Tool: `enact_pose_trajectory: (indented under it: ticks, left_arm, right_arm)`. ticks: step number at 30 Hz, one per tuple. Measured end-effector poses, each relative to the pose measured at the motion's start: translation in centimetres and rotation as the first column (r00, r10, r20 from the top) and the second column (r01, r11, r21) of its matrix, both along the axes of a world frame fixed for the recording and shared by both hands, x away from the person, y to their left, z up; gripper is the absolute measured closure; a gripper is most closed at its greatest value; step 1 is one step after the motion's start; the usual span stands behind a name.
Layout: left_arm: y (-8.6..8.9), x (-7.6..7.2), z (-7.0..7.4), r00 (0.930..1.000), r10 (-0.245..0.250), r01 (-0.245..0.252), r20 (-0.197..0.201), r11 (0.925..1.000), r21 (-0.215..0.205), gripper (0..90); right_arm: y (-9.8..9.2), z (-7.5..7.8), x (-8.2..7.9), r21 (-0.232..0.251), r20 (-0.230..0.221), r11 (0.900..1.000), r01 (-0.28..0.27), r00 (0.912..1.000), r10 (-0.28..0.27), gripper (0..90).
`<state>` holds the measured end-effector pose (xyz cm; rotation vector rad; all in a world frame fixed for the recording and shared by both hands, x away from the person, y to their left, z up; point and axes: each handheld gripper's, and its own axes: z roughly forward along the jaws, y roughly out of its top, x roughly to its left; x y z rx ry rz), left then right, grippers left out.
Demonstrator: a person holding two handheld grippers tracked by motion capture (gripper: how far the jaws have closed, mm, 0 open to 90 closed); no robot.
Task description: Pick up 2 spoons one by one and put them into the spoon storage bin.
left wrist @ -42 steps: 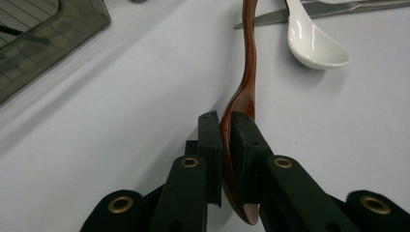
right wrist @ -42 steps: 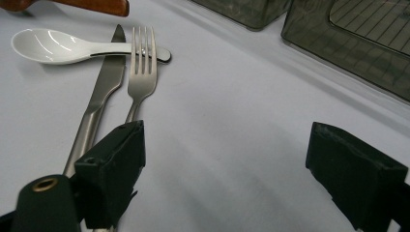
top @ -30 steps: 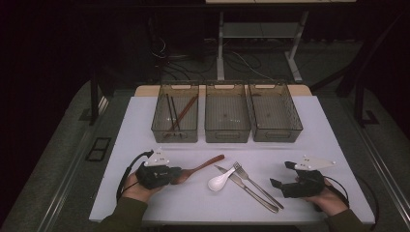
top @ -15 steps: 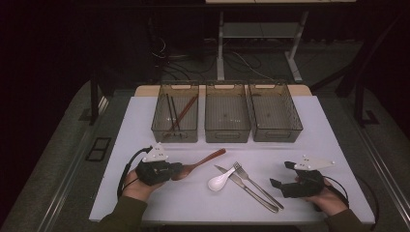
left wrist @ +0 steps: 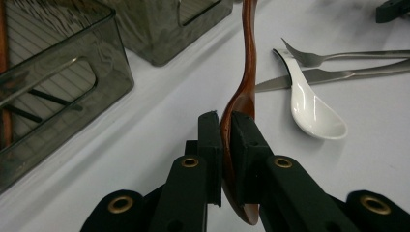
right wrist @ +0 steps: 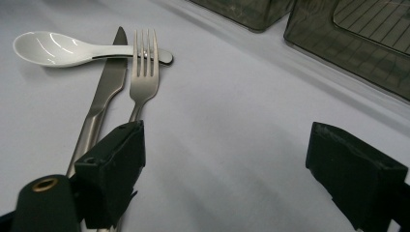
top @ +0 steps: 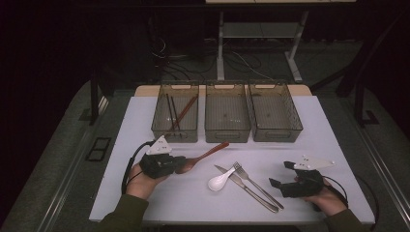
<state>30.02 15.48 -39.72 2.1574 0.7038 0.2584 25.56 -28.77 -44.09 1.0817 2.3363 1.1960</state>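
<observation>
My left gripper [top: 181, 164] sits at the table's front left, shut on the bowl of a brown wooden spoon [top: 208, 153]. The handle points toward the middle bin. In the left gripper view the pads [left wrist: 241, 130] clamp the wooden spoon [left wrist: 249, 72] edge-on, with my left gripper [left wrist: 226, 128] just above the white tabletop. My right gripper [top: 281, 174] rests at the front right, open with nothing between its jaws. In the right gripper view my right gripper [right wrist: 232, 164] spans bare table beside the fork [right wrist: 143, 72].
A white ceramic spoon [top: 220, 181], a steel knife [top: 246, 188] and a fork [top: 256, 183] lie between my hands. Three dark see-through bins stand in a row behind: the left bin [top: 174, 136] holds chopsticks [top: 178, 113]; then the middle bin [top: 227, 136] and the right bin [top: 279, 136].
My left gripper has shifted slightly toward the bins with the wooden spoon in it. The right gripper has stayed put.
</observation>
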Motion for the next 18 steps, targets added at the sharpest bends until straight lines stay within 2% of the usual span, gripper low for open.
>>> enact_pose_trajectory:
  ticks: [10,18]
  left_arm:
    - [-1.6,1.3,0.8,0.9999,-0.009,0.009,0.013,0.9999,-0.006,83.0]
    - [-2.8,2.8,1.5,0.9993,0.013,-0.012,0.036,0.9995,-0.031,83.0]
  right_arm:
    - [-0.2,0.0,0.2,0.011,-0.004,1.0,0.003,1.0,-0.003,14.2]
    - [-0.2,0.1,0.0,0.009,0.002,1.0,0.004,1.0,-0.004,14.2]
